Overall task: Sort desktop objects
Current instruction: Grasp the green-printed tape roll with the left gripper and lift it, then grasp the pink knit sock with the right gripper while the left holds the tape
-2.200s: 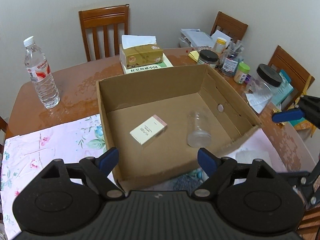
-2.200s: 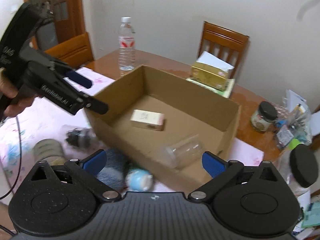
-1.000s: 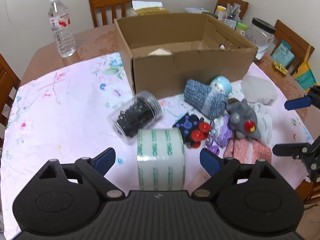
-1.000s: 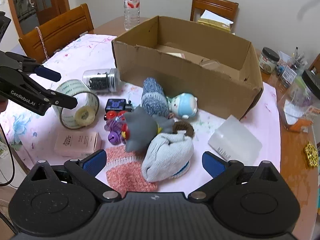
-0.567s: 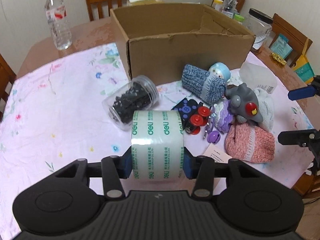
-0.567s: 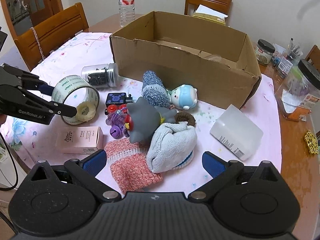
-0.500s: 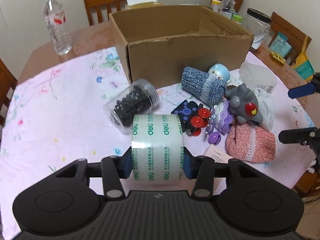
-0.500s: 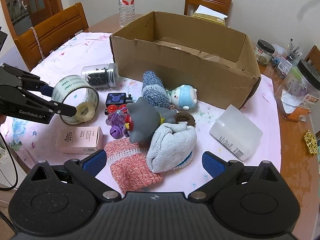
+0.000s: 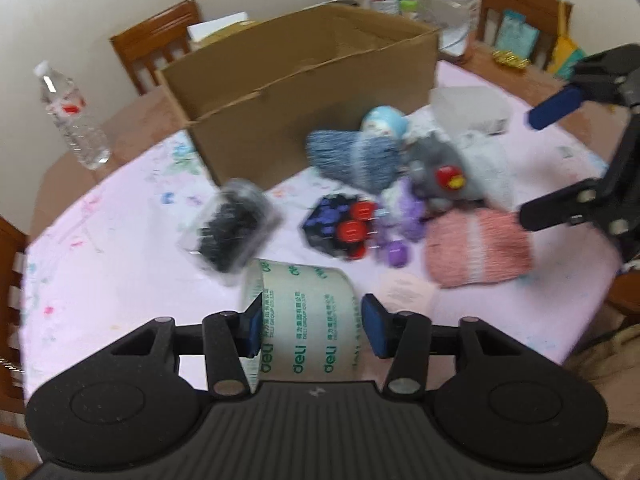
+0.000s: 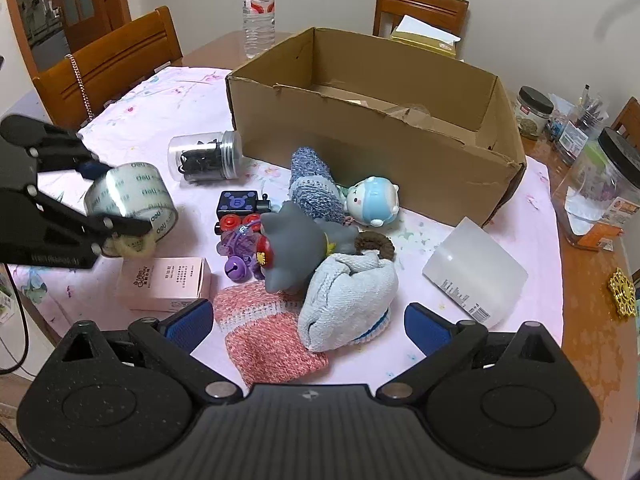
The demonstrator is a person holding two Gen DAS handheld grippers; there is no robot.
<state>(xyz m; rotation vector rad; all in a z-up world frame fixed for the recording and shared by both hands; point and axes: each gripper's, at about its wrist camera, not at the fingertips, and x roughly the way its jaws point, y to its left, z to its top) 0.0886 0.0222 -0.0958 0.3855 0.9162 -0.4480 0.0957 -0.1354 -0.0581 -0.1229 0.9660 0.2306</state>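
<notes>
My left gripper [image 9: 312, 326] is shut on a clear tape roll with green print [image 9: 308, 320] and holds it above the pink cloth; it also shows at the left of the right wrist view [image 10: 128, 196]. The open cardboard box [image 10: 376, 136] stands behind the pile. My right gripper [image 10: 306, 326] is open and empty, just above a pink knit sock [image 10: 268, 336] and a pale blue sock bundle [image 10: 352, 296]. A grey toy [image 10: 300, 244], a blue knit roll [image 10: 316, 188], a toy train [image 10: 240, 210] and a jar of black clips [image 10: 204, 156] lie between.
A pink carton [image 10: 166, 282] lies at the near left. A frosted white container [image 10: 474, 272] lies at the right. A water bottle [image 10: 260, 4] stands behind the box. Jars and clutter [image 10: 600, 184] stand at the table's right edge. Wooden chairs [image 10: 112, 60] surround the table.
My left gripper closed on the tape roll about half a second ago and has since lifted and tilted it. The right gripper has stayed open, almost still.
</notes>
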